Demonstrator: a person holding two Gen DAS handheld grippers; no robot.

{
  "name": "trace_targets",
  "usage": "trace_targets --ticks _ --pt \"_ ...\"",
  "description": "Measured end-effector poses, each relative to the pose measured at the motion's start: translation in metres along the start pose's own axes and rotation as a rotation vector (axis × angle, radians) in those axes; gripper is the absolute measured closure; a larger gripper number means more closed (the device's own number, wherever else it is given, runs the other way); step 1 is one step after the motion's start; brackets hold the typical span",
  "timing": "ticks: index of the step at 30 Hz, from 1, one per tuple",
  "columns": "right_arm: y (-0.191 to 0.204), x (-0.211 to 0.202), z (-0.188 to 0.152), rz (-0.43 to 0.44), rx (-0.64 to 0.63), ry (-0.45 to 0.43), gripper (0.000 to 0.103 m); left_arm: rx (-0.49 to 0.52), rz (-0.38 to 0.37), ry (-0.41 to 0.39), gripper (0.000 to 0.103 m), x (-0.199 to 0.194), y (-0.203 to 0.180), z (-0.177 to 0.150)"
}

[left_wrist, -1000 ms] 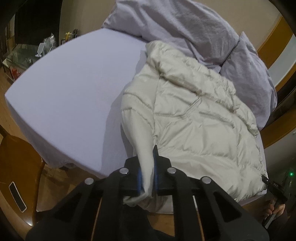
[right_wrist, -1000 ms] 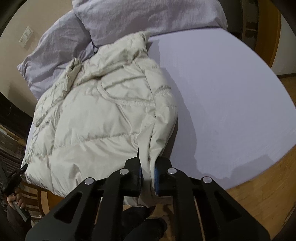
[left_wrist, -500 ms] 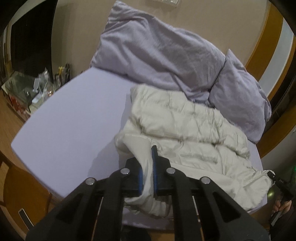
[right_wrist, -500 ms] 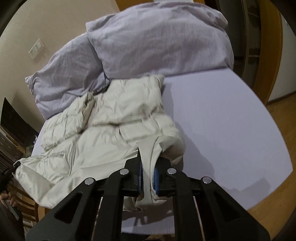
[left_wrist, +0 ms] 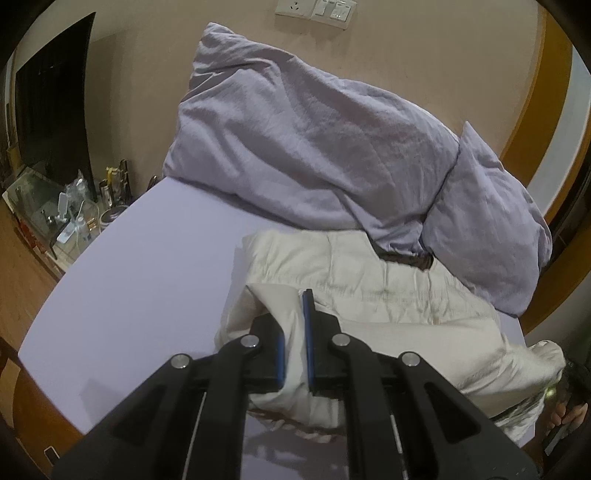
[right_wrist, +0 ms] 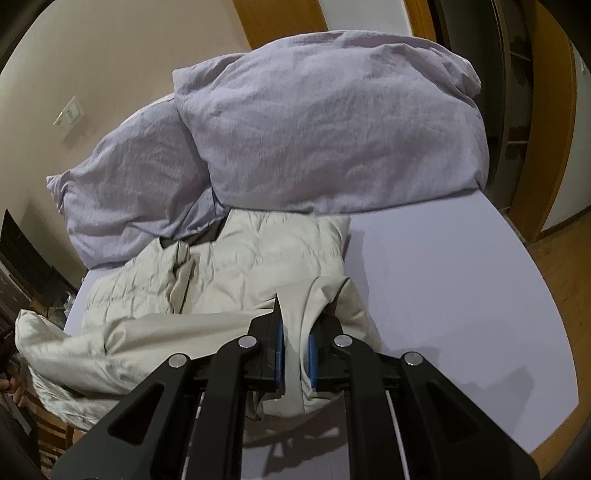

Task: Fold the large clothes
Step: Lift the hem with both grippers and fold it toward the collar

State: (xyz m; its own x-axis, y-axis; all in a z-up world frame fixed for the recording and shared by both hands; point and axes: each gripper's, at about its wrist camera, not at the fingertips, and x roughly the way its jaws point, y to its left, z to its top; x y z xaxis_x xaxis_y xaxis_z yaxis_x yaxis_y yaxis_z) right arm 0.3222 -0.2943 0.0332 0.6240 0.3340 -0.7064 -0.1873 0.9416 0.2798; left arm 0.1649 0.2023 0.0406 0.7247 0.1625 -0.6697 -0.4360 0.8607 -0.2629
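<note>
Room: beige wall behind the bed, with a switch plate (left_wrist: 316,11) high on it and wood trim (right_wrist: 280,18) off to one side.
Bed: lavender sheet (left_wrist: 140,280), flat and smooth across the open part of the mattress.
Pillows: two lavender pillows at the head, a large one (left_wrist: 295,147) and a smaller one (left_wrist: 487,221) leaning against it.
Jacket: your cream puffer jacket (left_wrist: 388,291) lies on the sheet just below the pillows, its collar end touching them; the near hem is raised off the bed and stretched between your two grippers.
Left gripper: your left gripper (left_wrist: 294,350) is clamped tight on one hem corner, cream fabric pinched between the blue pads and bunched over the left finger.
Right gripper: your right gripper (right_wrist: 294,350) is closed the same way on the other hem corner, a fold of cloth standing up between its pads.
Bedside: cluttered glass table (left_wrist: 59,218) beside the mattress, bottles and small items on it, too small to name.
Floor: wooden boards (right_wrist: 554,266) along the bed's edge.
</note>
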Motion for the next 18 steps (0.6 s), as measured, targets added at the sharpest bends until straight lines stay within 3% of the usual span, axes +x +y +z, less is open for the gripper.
trace_targets --ticks 18 --pt "0.01 0.098 0.072 -0.073 0.067 -0.026 0.091 0.049 -0.001 0.029 0.094 0.105 -0.021 0.084"
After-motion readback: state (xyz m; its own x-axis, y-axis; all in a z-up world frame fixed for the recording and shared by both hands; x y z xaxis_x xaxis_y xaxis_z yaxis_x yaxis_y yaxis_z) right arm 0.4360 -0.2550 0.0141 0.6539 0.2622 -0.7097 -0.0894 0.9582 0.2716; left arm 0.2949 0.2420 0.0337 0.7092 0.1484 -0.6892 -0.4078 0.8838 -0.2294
